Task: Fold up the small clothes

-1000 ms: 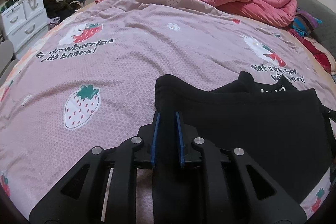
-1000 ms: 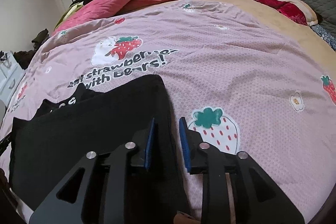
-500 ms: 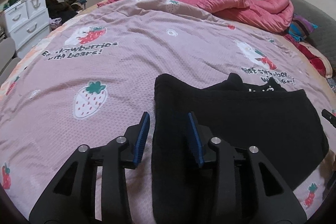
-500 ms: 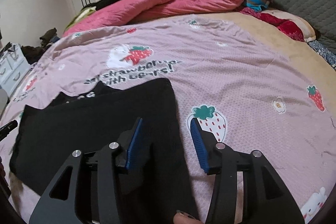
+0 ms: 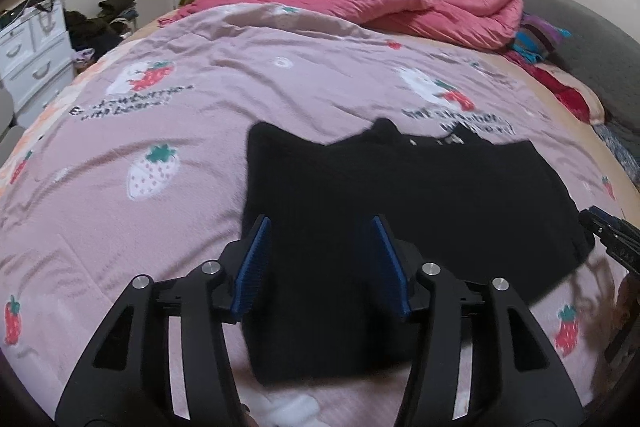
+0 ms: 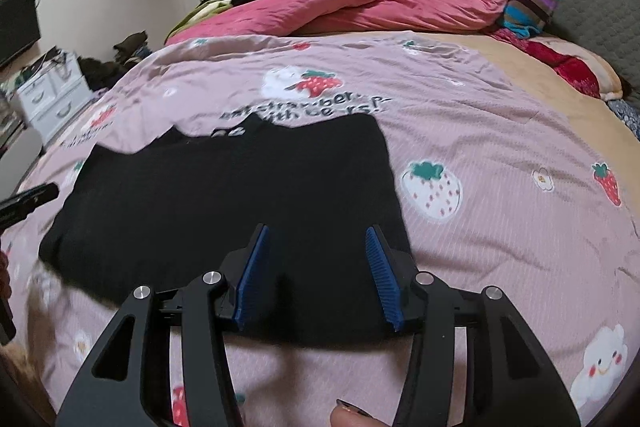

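Both claws, left (image 5: 322, 263) and right (image 6: 314, 273), had just spread empty over the limp, light black garment (image 5: 400, 195), best pinched at lower-frame corners.

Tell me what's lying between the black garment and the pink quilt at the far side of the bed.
Only bare strawberry-print sheet separates the black garment from the pink quilt; both wrist views show it.

One black garment (image 5: 400, 195) at centre, two grippers, left (image 5: 324, 263) and right (image 6: 316, 267), at six o'clock, one pink quilt (image 5: 400, 3) at twelve o'clock, one white drawer unit (image 5: 32, 55) at nine o'clock
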`<state>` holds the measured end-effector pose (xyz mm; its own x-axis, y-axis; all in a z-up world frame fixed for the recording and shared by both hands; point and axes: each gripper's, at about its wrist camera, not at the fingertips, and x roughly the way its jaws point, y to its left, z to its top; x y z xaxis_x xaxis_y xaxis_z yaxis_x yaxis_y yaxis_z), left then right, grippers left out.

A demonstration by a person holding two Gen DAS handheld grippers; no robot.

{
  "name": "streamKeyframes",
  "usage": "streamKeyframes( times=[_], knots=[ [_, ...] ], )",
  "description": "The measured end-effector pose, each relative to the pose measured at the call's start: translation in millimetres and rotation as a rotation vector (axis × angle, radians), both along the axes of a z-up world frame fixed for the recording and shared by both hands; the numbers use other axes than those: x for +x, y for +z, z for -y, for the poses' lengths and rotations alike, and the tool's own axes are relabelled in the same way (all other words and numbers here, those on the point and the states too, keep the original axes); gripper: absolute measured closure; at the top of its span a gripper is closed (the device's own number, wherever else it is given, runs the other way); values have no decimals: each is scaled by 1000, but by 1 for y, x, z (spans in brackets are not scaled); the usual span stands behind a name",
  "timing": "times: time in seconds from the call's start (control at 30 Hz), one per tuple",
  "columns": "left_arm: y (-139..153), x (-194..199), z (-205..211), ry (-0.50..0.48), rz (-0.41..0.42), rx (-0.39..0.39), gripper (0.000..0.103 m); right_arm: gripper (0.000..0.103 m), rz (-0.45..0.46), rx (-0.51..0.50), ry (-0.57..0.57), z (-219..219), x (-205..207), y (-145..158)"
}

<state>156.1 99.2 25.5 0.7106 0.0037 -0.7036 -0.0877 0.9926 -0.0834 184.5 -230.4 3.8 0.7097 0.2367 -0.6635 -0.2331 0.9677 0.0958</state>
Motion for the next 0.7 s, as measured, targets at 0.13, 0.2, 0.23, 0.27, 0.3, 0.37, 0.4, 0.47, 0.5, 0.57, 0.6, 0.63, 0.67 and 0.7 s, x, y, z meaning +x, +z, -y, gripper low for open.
streamKeyframes(
  times=[0.13, 0.2, 0.23, 0.27, 0.3, 0.37, 0.4, 0.47, 0.5, 0.57, 0.6, 0.63, 0.67, 0.7],
  knots=[
    [-8, -13, 10, -30, -19, -12, 58, 54, 11, -18, 36, -7, -14, -5],
    [-11, -19, 14, -37, -28, -15, 57, 54, 10, -22, 44, -9, -15, -6],
    [-13, -22, 15, -40, -35, -21, 53, 53, 8, -23, 48, -11, -16, -6],
    [-17, -24, 17, -42, -48, -26, 52, 51, 6, -24, 53, -13, -16, -7],
    [-21, -25, 18, -43, -62, -27, 49, 50, 3, -28, 58, -16, -17, -9],
    [-30, -28, 21, -40, -93, -29, 48, 50, -13, -35, 63, -20, -16, -12],
    [-36, -29, 22, -33, -117, -27, 48, 50, -23, -38, 62, -21, -15, -13],
    [-41, -29, 21, -19, -141, -36, 48, 50, -71, -51, 46, -22, -12, -22],
    [-42, -30, 20, -15, -143, -44, 48, 50, -115, -46, 35, -21, -9, -29],
    [-43, -31, 19, -15, -143, -47, 48, 48, -148, -22, 29, -18, -6, -36],
    [-44, -31, 19, -16, -144, -48, 48, 48, -150, -14, 30, -17, -6, -36],
    [-44, -30, 20, -15, -144, -49, 48, 48, -148, -12, 30, -16, -7, -35],
    [-44, -31, 20, -15, -142, -50, 48, 47, -145, -7, 29, -16, -7, -34],
    [-44, -31, 19, -18, -138, -56, 46, 47, -139, -2, 30, -16, -8, -33]
  ],
)
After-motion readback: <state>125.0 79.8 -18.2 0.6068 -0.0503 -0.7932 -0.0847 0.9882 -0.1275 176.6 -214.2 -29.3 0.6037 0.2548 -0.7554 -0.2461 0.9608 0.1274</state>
